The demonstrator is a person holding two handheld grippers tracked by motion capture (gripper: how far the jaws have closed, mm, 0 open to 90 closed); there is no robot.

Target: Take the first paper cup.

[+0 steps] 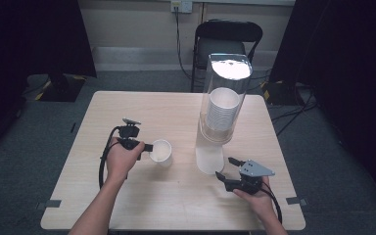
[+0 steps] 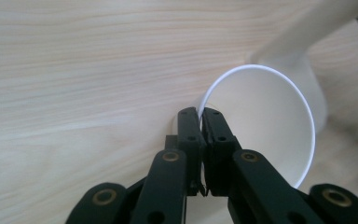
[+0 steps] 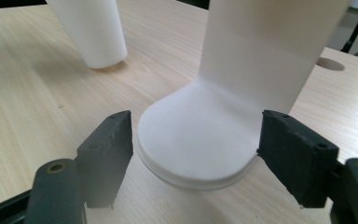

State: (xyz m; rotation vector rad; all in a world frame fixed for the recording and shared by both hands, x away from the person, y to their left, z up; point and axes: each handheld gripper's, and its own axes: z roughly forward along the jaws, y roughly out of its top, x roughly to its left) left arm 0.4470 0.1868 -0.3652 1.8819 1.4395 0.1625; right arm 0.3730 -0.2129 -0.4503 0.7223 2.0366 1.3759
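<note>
One cup (image 2: pixel 270 126) rim pinched, table (image 1: pixel 142 105) open

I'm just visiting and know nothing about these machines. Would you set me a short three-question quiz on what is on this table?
1. True or false: the left gripper is shut on the rim of the white paper cup.
2. What fills the tall clear plastic dispenser tube? A) stacked white cups B) water C) straws
3. The right gripper has its jaws on either side of the dispenser's round white ____.

Key: 1 true. 2 A. 3 base; the jaws stand apart from it, not pressing.
</note>
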